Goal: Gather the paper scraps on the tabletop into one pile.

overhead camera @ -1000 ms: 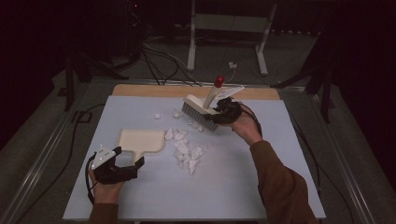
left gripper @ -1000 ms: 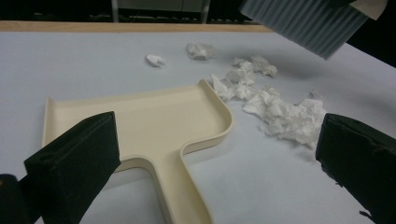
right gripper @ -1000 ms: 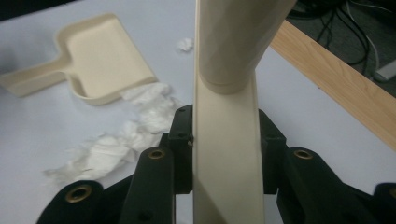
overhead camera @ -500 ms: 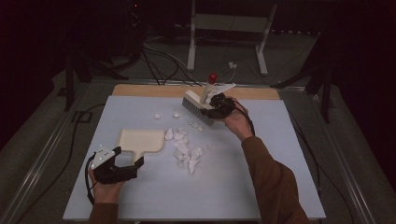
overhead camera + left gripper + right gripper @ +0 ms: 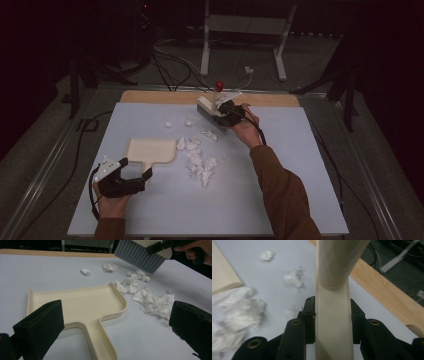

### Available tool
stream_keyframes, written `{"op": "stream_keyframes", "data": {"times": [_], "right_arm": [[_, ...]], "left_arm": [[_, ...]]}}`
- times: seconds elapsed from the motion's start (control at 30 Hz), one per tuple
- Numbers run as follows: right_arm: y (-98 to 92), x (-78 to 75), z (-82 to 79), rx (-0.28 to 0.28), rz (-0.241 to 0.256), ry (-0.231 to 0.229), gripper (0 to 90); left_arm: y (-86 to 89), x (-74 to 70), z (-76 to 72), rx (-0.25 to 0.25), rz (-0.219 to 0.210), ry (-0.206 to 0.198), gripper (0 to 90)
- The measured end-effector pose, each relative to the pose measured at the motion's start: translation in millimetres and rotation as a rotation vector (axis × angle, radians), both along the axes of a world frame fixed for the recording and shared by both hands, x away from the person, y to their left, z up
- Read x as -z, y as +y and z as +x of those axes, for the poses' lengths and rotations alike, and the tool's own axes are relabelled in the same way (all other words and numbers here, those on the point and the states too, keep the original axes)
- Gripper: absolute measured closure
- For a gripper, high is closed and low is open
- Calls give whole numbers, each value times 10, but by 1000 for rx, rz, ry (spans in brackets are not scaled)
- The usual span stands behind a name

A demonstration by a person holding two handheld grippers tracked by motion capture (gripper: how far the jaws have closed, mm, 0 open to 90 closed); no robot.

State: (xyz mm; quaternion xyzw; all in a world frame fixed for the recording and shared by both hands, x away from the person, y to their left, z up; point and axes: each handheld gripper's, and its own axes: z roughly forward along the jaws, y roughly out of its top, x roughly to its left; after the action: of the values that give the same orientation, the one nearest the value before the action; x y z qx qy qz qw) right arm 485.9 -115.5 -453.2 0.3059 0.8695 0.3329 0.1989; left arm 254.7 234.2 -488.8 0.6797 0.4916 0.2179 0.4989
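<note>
Near the far edge of the surface (image 5: 300,200), the right gripper (image 5: 226,114) is clamped on the brush (image 5: 210,109) handle, bristles raised above scattered paper scraps (image 5: 200,162). Nearer the person, the left gripper (image 5: 131,181) gapes wide, holding nothing, its jaws astride the cream dustpan (image 5: 150,150) handle. No writing is legible.

The room is dark, with light falling mainly on the pale blue-grey tabletop (image 5: 300,165), which has a wooden strip (image 5: 150,96) along its far edge. Around it lies grey floor (image 5: 380,150). Black cables (image 5: 165,55) trail across the floor behind, beside a white metal stand (image 5: 245,25). Dark stands (image 5: 75,80) flank the table.
</note>
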Motion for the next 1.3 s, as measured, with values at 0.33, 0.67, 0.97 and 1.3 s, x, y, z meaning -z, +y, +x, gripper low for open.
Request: {"op": "stream_keyframes", "data": {"times": [0.33,0.67,0.97,1.3], "right_arm": [[257,130,-13,-33,-96,-47,679],[474,182,-188,-221,-194,-96,679],[431,154,-454,-382,-235,-118,679],[205,71,-713,-489,-226,-100,679]], "left_arm": [[-3,8,-3,3,-5,5,5],[0,14,-6,2,-1,9,5],[-12,25,-2,2,2,14,5],[-30,48,8,2,4,23,6]]}}
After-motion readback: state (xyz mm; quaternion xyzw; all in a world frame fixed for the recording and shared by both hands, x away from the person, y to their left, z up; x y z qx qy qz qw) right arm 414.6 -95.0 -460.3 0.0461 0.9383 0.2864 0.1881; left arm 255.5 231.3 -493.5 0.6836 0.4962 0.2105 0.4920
